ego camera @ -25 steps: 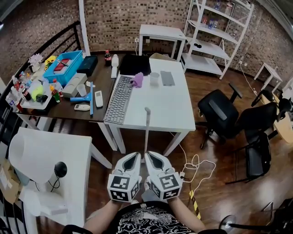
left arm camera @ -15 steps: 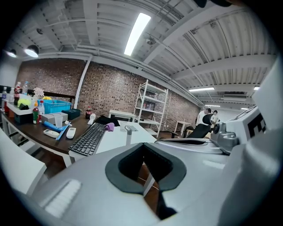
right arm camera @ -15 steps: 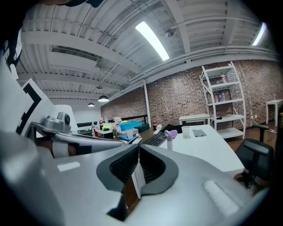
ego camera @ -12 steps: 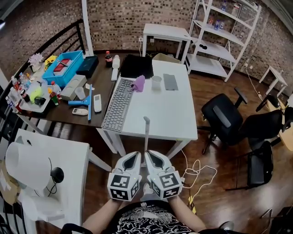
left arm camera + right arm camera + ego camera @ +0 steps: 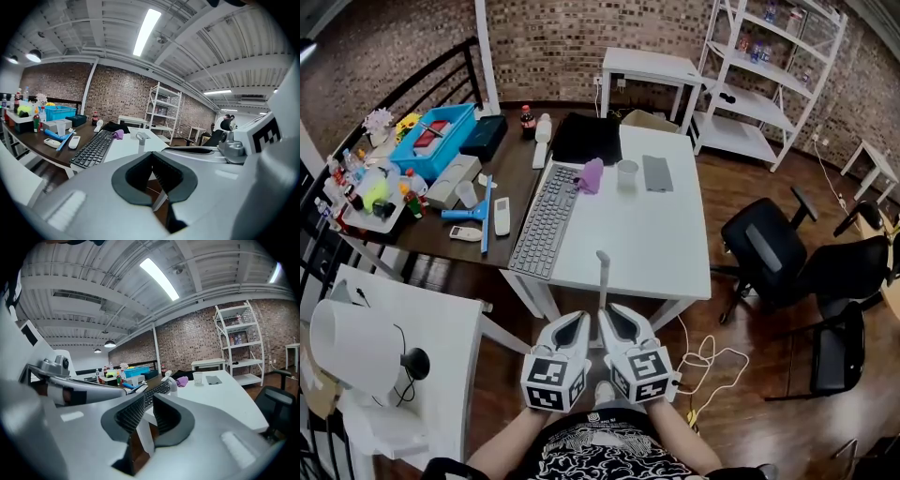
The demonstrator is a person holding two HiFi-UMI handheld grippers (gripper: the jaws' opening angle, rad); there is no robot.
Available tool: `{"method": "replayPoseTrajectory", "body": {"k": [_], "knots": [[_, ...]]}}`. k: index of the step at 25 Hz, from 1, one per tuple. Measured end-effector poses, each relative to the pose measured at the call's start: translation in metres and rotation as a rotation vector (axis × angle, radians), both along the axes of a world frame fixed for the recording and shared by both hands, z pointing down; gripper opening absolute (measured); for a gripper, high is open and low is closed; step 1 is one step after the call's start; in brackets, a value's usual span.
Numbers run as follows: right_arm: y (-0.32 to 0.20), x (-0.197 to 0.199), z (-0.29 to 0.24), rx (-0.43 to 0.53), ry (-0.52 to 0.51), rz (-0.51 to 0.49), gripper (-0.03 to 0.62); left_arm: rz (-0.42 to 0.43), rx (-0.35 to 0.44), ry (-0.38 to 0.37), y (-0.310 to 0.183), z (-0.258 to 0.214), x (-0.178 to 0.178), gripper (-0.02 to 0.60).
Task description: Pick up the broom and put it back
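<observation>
The broom shows only as a thin pale handle (image 5: 602,277) standing upright in front of the white table (image 5: 670,248). Its lower part and head are hidden under my grippers. My left gripper (image 5: 582,319) and right gripper (image 5: 605,316) sit side by side at the handle's foot. In the right gripper view the handle (image 5: 172,380) passes between the jaws of my right gripper (image 5: 149,401). Those jaws are opening, with a slit showing between the pads. In the left gripper view my left gripper (image 5: 152,155) has its tips together, with the handle top (image 5: 140,137) just beyond them.
A keyboard (image 5: 546,220), a purple cloth and a cup lie on the white table. A dark table (image 5: 511,159) to the left is cluttered. Black office chairs (image 5: 769,248) and loose cables (image 5: 712,354) are on the right. A white desk (image 5: 412,314) stands close on my left.
Both grippers and the broom handle have moved forward together toward the white table, which now sits nearer. The handle stays upright between them.
</observation>
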State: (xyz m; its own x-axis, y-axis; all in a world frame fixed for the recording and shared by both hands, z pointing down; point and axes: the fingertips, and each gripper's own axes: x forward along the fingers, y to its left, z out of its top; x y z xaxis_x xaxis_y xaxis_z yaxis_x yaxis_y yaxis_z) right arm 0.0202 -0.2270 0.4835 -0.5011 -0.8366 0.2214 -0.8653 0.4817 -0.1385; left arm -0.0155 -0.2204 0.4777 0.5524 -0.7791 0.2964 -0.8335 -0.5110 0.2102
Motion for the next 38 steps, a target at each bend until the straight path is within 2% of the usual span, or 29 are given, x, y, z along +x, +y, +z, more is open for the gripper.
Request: {"method": "replayPoseTrajectory", "body": {"k": [25,38], "knots": [[-0.086,0.011,0.06,-0.058,0.033,-0.02,0.162,-0.06,-0.005,-0.024,-0.038,0.013,0.001,0.005],[-0.119,0.002,0.09,-0.096,0.093,-0.032,0.181,-0.077,-0.015,-0.031,-0.051,0.017,-0.003,0.005]]}}
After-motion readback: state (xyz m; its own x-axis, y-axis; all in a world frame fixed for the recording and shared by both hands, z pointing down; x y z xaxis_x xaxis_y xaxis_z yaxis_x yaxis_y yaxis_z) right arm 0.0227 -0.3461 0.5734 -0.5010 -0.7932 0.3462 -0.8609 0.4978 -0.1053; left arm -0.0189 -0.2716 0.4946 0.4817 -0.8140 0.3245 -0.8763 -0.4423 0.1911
